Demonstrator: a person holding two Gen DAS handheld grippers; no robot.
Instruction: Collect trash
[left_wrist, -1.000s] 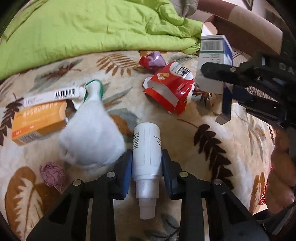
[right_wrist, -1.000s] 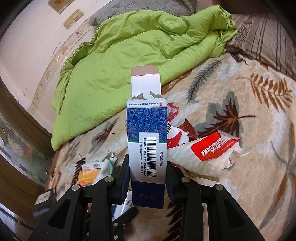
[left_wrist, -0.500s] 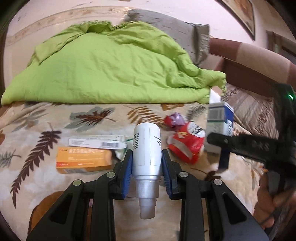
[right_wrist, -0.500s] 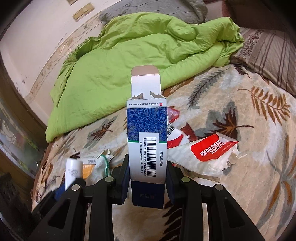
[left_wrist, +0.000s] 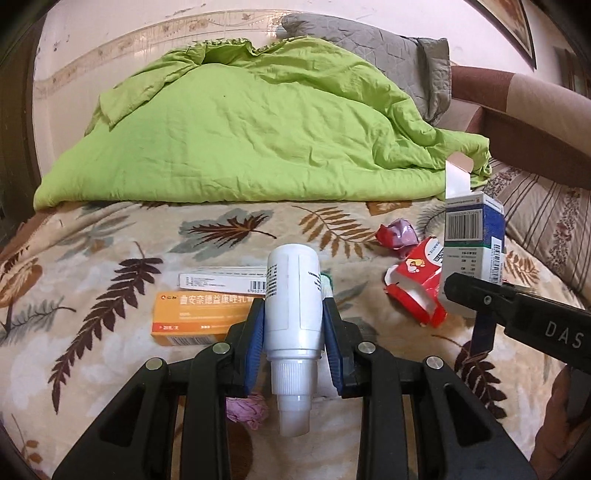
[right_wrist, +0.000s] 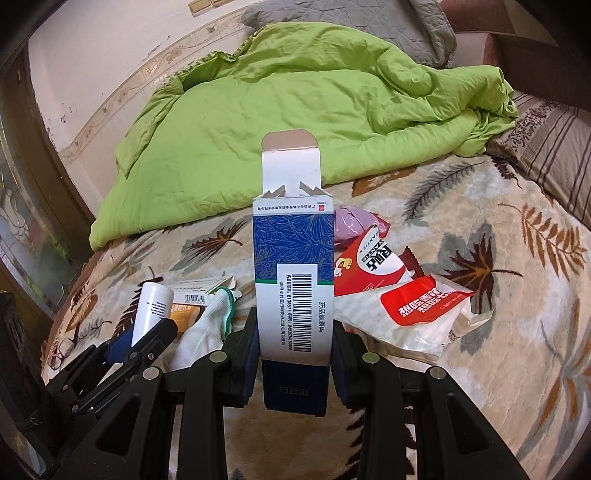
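White plastic fills the middle of our left view: the left tongs (left_wrist: 293, 325) are clamped on a bottle (left_wrist: 291, 302), and its nozzle points back toward the camera. We hold it above the bed (left_wrist: 110, 251), which has a blanket with a leaf pattern. Under the bottle lie an orange box (left_wrist: 195, 317) and, just behind it, a thin white box (left_wrist: 221, 278) with a barcode. A pink paper ball (left_wrist: 247, 410) sits below the tongs, partly hidden.

Our right tongs (right_wrist: 291, 350) are clamped on a blue box (right_wrist: 293, 266), which stands upright with its top flap open. We hold this box also above the bed, to the right of the bottle. Beside it on the blanket we see a red carton (left_wrist: 417, 291), a crumpled wrapper (left_wrist: 397, 234) behind the carton, and a white-and-red bag (right_wrist: 413, 314) in front of it. A white glove (right_wrist: 205, 330) with a green cuff lies between the two tongs, near the orange box.

A green quilt (left_wrist: 251, 136) is heaped at the far side of the bed, with a grey pillow (left_wrist: 391, 51) behind it.
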